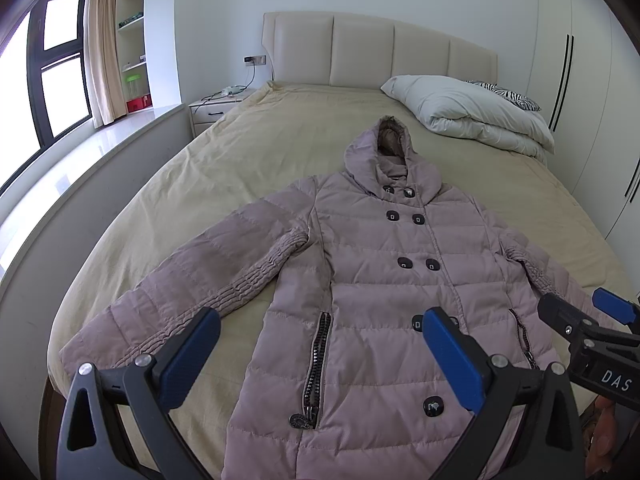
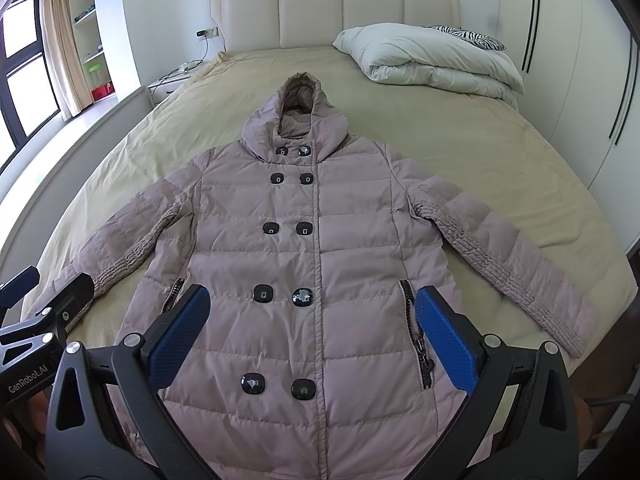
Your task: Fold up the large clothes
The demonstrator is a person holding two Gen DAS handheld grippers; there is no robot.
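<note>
A dusty-pink hooded puffer coat (image 1: 384, 280) (image 2: 304, 248) lies flat and face up on the bed, buttoned with two rows of dark buttons, hood toward the headboard and both sleeves spread outward. My left gripper (image 1: 320, 356) hovers open above the coat's lower left part, near the zip pocket (image 1: 318, 364). My right gripper (image 2: 312, 332) hangs open over the lower front, between the two pockets. Neither holds anything. The right gripper (image 1: 576, 312) also shows at the right edge of the left wrist view, and the left gripper (image 2: 40, 300) at the left edge of the right wrist view.
The bed (image 1: 248, 152) has a beige cover and a padded headboard (image 1: 376, 52). A folded white duvet (image 1: 468, 112) and a zebra pillow (image 1: 508, 94) sit at the far right. A nightstand (image 1: 216, 106) and a window ledge (image 1: 80, 168) lie to the left, wardrobe doors (image 1: 580, 80) to the right.
</note>
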